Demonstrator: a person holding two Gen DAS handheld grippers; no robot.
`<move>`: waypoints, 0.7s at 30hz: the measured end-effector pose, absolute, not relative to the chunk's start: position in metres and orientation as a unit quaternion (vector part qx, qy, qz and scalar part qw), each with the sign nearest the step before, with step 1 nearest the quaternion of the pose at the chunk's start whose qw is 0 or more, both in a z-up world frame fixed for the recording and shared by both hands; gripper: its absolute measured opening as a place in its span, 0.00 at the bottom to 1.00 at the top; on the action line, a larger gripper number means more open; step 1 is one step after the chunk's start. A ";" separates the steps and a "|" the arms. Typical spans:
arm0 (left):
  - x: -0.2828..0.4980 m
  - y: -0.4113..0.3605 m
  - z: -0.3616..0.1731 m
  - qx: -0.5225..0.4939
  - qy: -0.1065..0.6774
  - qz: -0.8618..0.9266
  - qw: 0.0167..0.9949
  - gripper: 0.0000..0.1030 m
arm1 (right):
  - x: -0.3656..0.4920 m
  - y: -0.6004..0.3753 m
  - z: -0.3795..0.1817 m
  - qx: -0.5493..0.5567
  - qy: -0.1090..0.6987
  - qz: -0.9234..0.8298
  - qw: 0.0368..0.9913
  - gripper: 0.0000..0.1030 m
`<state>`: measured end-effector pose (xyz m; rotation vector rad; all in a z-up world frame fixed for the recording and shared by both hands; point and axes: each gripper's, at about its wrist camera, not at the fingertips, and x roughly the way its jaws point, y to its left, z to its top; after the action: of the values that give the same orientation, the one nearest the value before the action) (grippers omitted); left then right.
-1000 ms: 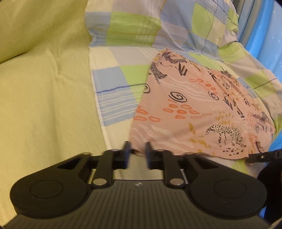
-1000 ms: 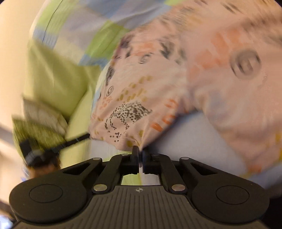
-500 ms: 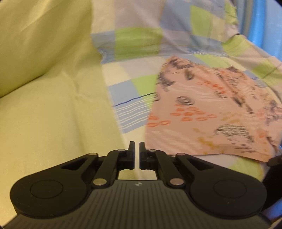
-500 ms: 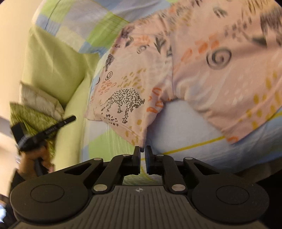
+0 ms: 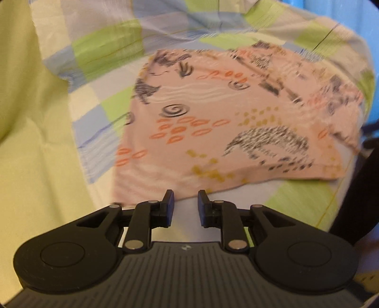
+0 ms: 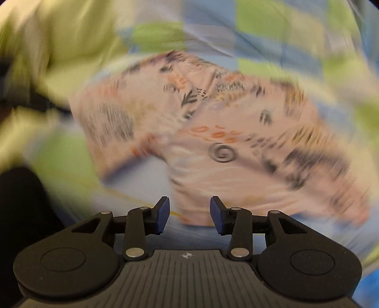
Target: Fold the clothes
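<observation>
Checked bedding [image 5: 106,45] in green, blue and cream covers the bed under both of your tools, and the pink shirt [image 5: 213,123] with its animal print lies spread flat on it. Your left view gives you the sharper look: the shirt's near hem sits just beyond your left tool [image 5: 186,203], whose fingers stand apart with nothing between them, the left fingertip close to the hem but not gripping it. That view also shows a plain yellow-green sheet [image 5: 30,154] running down the left side beside the checked cloth, a strip of blue [image 5: 355,14] at the top right, and a dark shape [image 5: 355,201] at the right edge that cuts off the shirt's far corner; you cannot tell what it is. Your right view is heavily smeared, so you get little detail there, yet it shows what the left does not: the shirt [image 6: 225,142] from its other side, with a sleeve-like flap reaching left and a bare blue patch of bedding [image 6: 142,175] beneath it. Your right tool [image 6: 189,213] is also spread wide and empty, its fingertips framing the shirt's near edge. A dark blur [image 6: 21,213] fills that view's lower left corner.
</observation>
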<state>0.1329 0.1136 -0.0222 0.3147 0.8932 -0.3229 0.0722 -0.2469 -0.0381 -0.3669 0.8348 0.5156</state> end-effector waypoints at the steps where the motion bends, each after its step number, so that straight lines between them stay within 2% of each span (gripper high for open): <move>1: 0.131 0.115 -0.019 0.144 0.424 -0.156 0.880 0.16 | 0.070 -0.247 -0.041 -0.188 0.394 0.254 0.863 0.40; 8: 0.128 0.070 -0.003 0.118 0.395 -0.213 0.886 0.17 | 0.086 -0.233 -0.059 -0.160 0.411 0.270 0.856 0.41; 12: 0.129 0.032 -0.022 0.149 0.419 -0.253 0.859 0.18 | 0.089 -0.233 -0.058 -0.150 0.432 0.264 0.849 0.42; 13: 0.128 0.024 -0.029 0.159 0.434 -0.256 0.849 0.22 | 0.089 -0.236 -0.056 -0.144 0.439 0.262 0.848 0.42; 17: 0.112 0.014 -0.027 0.181 0.439 -0.261 0.840 0.24 | 0.083 -0.255 -0.045 -0.095 0.445 0.252 0.854 0.41; 21: 0.093 0.023 -0.011 0.184 0.428 -0.245 0.850 0.24 | 0.069 -0.266 -0.027 -0.058 0.419 0.247 0.872 0.42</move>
<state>0.0934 0.0231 -0.0113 0.3885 0.9019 -0.5168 0.0694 -0.2660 -0.0266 -0.1220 0.8764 0.5170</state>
